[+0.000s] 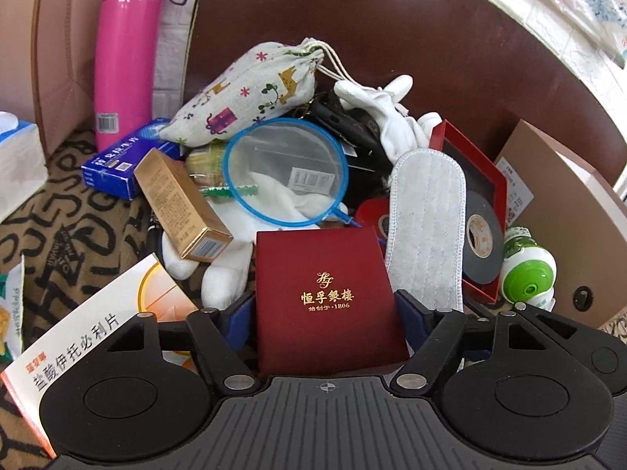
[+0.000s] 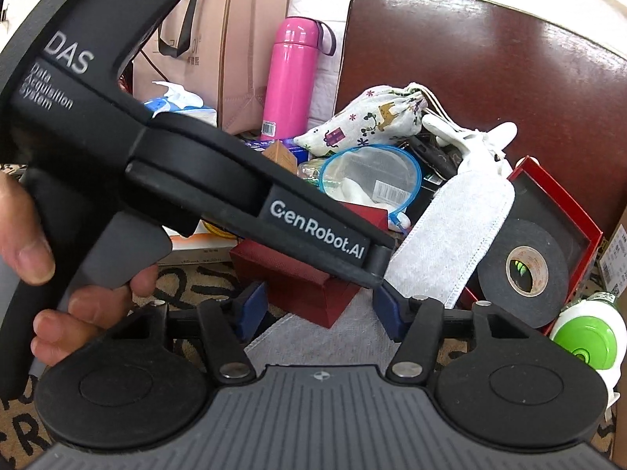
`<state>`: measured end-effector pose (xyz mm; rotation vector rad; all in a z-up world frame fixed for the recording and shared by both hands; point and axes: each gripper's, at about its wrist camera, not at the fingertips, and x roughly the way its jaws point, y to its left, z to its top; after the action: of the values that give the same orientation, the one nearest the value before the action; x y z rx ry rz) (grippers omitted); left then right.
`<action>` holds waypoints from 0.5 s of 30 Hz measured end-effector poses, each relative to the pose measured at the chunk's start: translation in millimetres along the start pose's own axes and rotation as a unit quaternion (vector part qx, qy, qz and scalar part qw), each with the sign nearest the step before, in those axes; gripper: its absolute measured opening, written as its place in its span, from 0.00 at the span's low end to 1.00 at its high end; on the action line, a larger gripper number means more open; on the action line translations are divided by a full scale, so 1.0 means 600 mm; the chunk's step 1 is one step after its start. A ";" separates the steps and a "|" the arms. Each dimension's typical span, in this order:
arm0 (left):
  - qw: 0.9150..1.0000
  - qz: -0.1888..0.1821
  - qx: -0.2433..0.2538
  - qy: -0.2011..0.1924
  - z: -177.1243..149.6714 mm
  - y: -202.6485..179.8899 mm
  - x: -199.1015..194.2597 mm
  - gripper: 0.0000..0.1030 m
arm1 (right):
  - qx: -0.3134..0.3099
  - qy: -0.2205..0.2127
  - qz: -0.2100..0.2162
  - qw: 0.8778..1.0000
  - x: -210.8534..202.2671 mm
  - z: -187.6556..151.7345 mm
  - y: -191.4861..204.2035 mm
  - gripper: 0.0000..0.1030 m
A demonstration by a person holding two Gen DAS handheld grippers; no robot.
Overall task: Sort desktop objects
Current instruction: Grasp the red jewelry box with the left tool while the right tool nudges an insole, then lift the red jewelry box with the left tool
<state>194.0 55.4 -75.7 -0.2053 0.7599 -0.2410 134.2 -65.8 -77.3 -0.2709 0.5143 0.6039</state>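
My left gripper [image 1: 325, 313] is shut on a dark red jewellery box [image 1: 327, 297] with gold lettering, its blue pads against the box's two sides. In the right wrist view the left gripper's black body [image 2: 250, 196] crosses the frame and holds the same red box [image 2: 298, 278] just above the cloth. My right gripper [image 2: 319, 309] is open and empty, just behind the box. A pile lies beyond: blue mesh strainer [image 1: 286, 168], printed drawstring pouch [image 1: 250, 94], gold box [image 1: 180, 203], white mop pad [image 1: 427, 227], black tape roll [image 1: 484, 239].
A pink flask [image 1: 127, 51] stands at the back left by a blue box [image 1: 121, 164] and tissue pack [image 1: 15, 160]. A white medicine box [image 1: 86, 337] lies near left. A red tray [image 1: 490, 180], green-capped bottle [image 1: 529, 270] and cardboard box [image 1: 568, 235] are right. A brown chair back [image 1: 392, 39] stands behind.
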 end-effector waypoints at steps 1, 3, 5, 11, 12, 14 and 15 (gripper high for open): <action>1.000 0.001 0.001 0.000 -0.001 -0.002 -0.003 0.71 | -0.001 0.000 0.002 1.000 -0.004 -0.001 -0.001 0.57; 1.000 0.008 0.005 0.002 -0.005 -0.009 -0.008 0.71 | 0.004 0.003 0.007 1.000 -0.011 -0.002 -0.002 0.54; 1.000 0.013 0.009 0.002 -0.011 -0.018 -0.017 0.71 | 0.007 0.006 0.011 1.000 -0.021 -0.003 -0.003 0.54; 1.000 0.010 0.006 0.007 -0.036 -0.052 -0.060 0.70 | 0.021 0.004 0.030 0.999 -0.078 -0.015 -0.008 0.53; 1.000 0.010 0.006 0.008 -0.043 -0.060 -0.068 0.69 | 0.025 0.004 0.034 0.999 -0.090 -0.019 -0.010 0.53; 1.000 0.008 0.009 0.010 -0.059 -0.080 -0.083 0.69 | 0.030 0.007 0.039 0.999 -0.116 -0.032 -0.014 0.53; 1.000 0.005 0.011 0.011 -0.069 -0.090 -0.089 0.69 | 0.028 0.008 0.040 0.999 -0.128 -0.039 -0.015 0.53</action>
<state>120.1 15.5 -55.4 -0.1778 0.7798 -0.2424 76.8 -118.3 -55.0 -0.2035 0.5586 0.6643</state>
